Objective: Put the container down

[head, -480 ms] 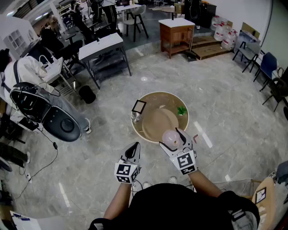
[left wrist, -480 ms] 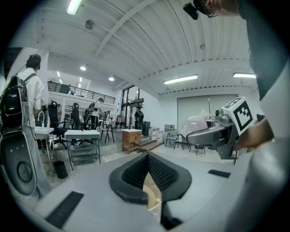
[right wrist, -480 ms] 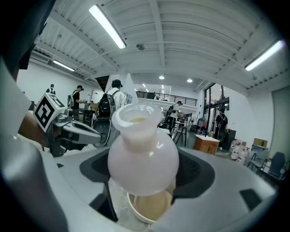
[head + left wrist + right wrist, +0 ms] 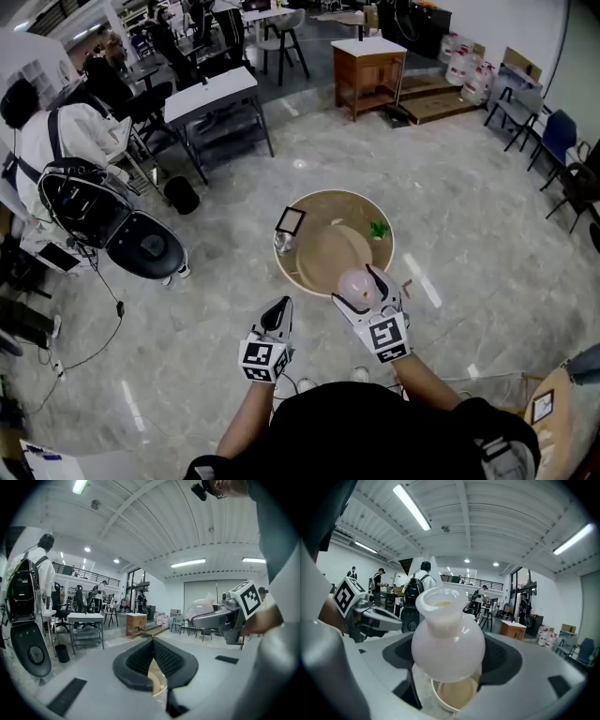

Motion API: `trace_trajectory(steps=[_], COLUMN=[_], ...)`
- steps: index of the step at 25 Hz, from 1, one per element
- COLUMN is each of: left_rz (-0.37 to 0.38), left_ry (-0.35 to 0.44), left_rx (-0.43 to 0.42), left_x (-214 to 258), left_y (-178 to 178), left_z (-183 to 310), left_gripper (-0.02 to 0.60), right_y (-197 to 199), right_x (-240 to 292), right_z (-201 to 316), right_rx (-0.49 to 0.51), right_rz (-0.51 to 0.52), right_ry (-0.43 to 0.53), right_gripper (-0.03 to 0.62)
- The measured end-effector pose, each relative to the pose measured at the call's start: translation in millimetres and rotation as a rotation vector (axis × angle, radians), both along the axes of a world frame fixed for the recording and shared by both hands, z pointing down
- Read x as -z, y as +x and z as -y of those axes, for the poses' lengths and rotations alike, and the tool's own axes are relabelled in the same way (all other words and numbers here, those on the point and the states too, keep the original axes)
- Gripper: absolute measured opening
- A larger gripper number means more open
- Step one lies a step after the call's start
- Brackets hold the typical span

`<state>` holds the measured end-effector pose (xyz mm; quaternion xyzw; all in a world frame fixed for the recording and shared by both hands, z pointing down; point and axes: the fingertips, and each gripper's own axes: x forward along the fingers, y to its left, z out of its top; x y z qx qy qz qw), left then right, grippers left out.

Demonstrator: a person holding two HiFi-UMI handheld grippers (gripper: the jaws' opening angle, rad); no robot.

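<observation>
My right gripper (image 4: pixel 358 287) is shut on a pale pink round-bellied container (image 4: pixel 355 292) and holds it upright in the air over the near rim of a small round table (image 4: pixel 309 202). In the right gripper view the container (image 4: pixel 447 641) fills the gap of the right gripper (image 4: pixel 450 659), a jaw on each side of its belly, with the table (image 4: pixel 454 699) far below. My left gripper (image 4: pixel 282 304) hangs to the left of the table, over the floor, shut with nothing in it; the left gripper (image 4: pixel 152 642) shows its tips touching.
On the table lie a tan dome-shaped hat (image 4: pixel 333 255), a small framed picture (image 4: pixel 290 222), a glass (image 4: pixel 281 246) and a green sprig (image 4: pixel 379 230). A person with a black backpack (image 4: pixel 70 192) stands at the left. Desks and a wooden cabinet (image 4: pixel 368 70) stand farther back.
Both grippers and the container stay where they were. The person with the backpack at the left has moved further into view.
</observation>
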<state>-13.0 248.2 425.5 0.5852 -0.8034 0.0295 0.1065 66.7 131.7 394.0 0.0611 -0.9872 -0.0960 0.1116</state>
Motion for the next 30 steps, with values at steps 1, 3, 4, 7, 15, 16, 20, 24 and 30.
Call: trace_trajectory(steps=[1,3,4,7,15,16,20,24,30], left_rz=[0.000,-0.003,-0.007,-0.015,-0.027,-0.029,-0.029,-0.057,-0.072], left_ry=[0.000,-0.002,-0.003,-0.011,-0.030,-0.032,-0.041,-0.060,-0.076], left_rx=[-0.001,-0.005,-0.007,-0.012,-0.037,-0.042,-0.049,-0.054,-0.078], left_x=[0,-1,-3,-7,-21,-23,-34,-46,-54], left_y=[-1,-3,-5,-7,-17,-19,-31,-42,-74], left_z=[-1,-6,-9,-20,-47,-50,-54,-45,-1], left_gripper=[-0.001,-0.001,-0.002,-0.002,-0.002,-0.002,-0.002,-0.001,-0.001], right_y=[-1,-2,-3,-3,-5,-6,-9,-14,-47], right_x=[0,1,2,2,-8,-10,-21,-35,-46], right_z=[-1,-3,-5,-10,-25,-26,-23,-12,32], right_rx=[-0.001,-0.007,-0.013,-0.031,-0.085,-0.095,-0.129,-0.141,-0.137], right_rz=[0.004,0.017,0.026,0.040,0.039,0.037,0.021,-0.007,-0.021], right_ry=[-0.007,-0.031,-0.043,-0.061,-0.079,-0.077,-0.083,-0.102,-0.088], right_gripper=[0.396,0.395,0.396,0.396,0.396,0.396,0.396,0.396,0.396])
